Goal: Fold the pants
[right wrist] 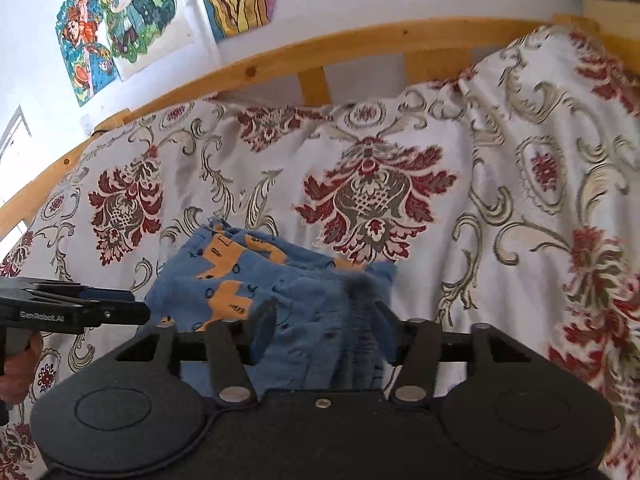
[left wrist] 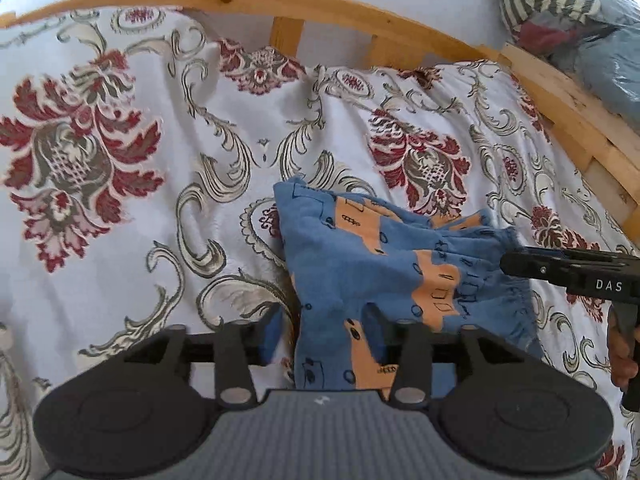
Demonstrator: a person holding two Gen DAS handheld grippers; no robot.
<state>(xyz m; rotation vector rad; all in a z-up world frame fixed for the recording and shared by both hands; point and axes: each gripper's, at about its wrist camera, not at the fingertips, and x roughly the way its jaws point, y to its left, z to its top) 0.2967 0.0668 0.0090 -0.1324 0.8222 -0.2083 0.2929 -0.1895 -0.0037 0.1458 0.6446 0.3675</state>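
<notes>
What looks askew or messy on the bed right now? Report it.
The blue pants lie bunched and skewed on the floral bedspread, edges uneven, not squared. The left gripper and right gripper both have cloth between their fingers. Nothing looks torn or spilled.

Left gripper with its fingers set apart, blue cloth lying between them; whether it is gripped cannot be told. Right gripper likewise spread, cloth bunched between its fingers. Each tool extends horizontally toward the other from the side, its handle held in a bare hand.
</notes>
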